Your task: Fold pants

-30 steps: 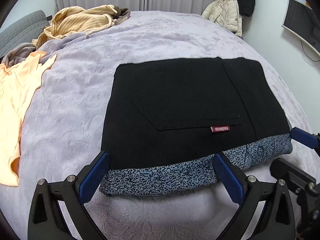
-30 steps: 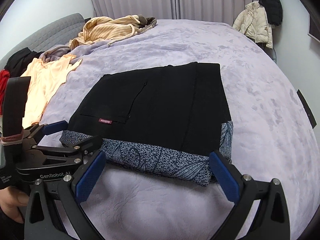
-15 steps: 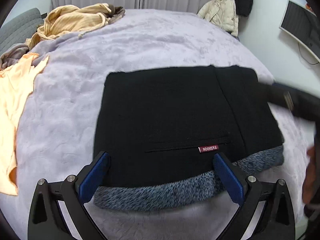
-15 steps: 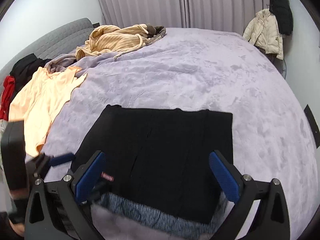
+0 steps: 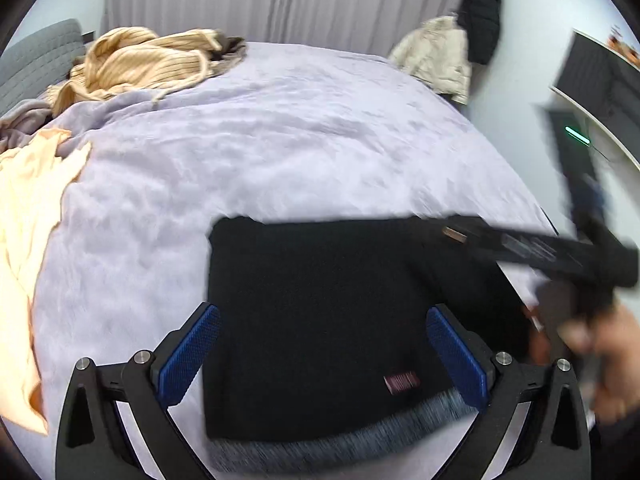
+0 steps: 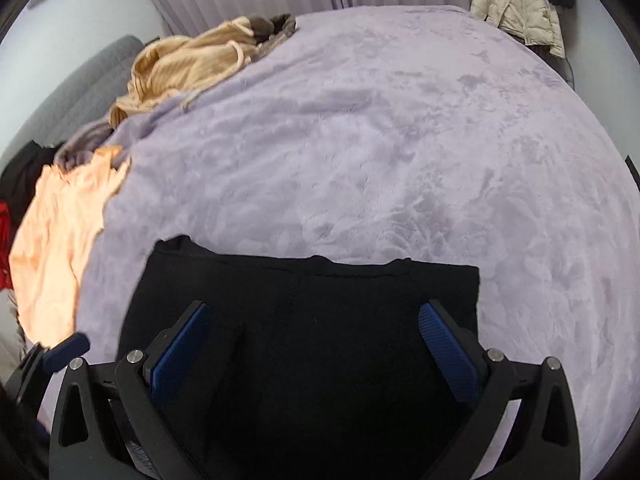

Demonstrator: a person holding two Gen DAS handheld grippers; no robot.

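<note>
The black pants (image 5: 320, 320) lie folded into a flat rectangle on the lilac bed cover (image 5: 280, 152), with a small red label (image 5: 401, 382) and a blue-grey patterned lining (image 5: 360, 436) showing along the near edge. My left gripper (image 5: 322, 352) is open and empty above the near part of the pants. My right gripper (image 6: 316, 350) is open and empty above the pants (image 6: 312, 320). The right gripper's body shows blurred at the right of the left wrist view (image 5: 560, 252).
An orange shirt (image 5: 24, 216) lies at the left edge of the bed, and a tan ribbed garment (image 5: 140, 64) is heaped at the far left. Jackets (image 5: 440, 56) hang at the far right wall. A grey sofa (image 6: 80, 92) stands left.
Both grippers have risen and tilted upward, so the pants have dropped lower in both views. The right gripper has swung across the right side of the left wrist view. The pants have not moved.
</note>
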